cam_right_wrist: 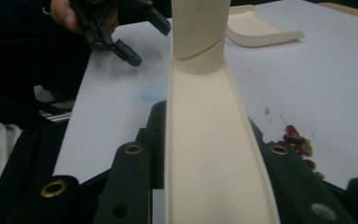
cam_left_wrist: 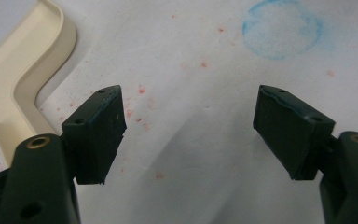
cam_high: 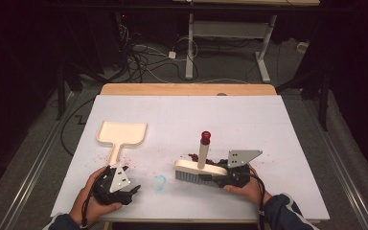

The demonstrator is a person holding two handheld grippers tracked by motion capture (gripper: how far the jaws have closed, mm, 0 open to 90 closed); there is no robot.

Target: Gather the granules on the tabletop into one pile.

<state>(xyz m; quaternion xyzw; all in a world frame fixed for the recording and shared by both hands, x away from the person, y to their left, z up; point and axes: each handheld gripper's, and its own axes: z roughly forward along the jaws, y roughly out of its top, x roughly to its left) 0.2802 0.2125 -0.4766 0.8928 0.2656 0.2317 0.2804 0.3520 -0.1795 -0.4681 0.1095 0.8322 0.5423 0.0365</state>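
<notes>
A cream dustpan [cam_high: 123, 133] lies flat at the table's left, handle toward me. My left gripper [cam_high: 133, 188] rests just below that handle, open, with nothing between its jaws [cam_left_wrist: 189, 126]; the dustpan handle [cam_left_wrist: 23, 79] is to their left. My right gripper [cam_high: 230, 175] is shut on the right end of a cream brush [cam_high: 199, 168], bristles down on the table. The brush's handle stands upright and has a red cap [cam_high: 205, 137]. In the right gripper view the brush body [cam_right_wrist: 200, 93] runs between the jaws [cam_right_wrist: 205, 140].
A small heap of dark red beans [cam_high: 194, 156] lies just behind the brush [cam_right_wrist: 298, 140]. A faint blue ring [cam_high: 159, 182] is drawn between the two grippers [cam_left_wrist: 282, 28]. Red specks dot the white sheet near the dustpan handle. Table edges sit close to both hands.
</notes>
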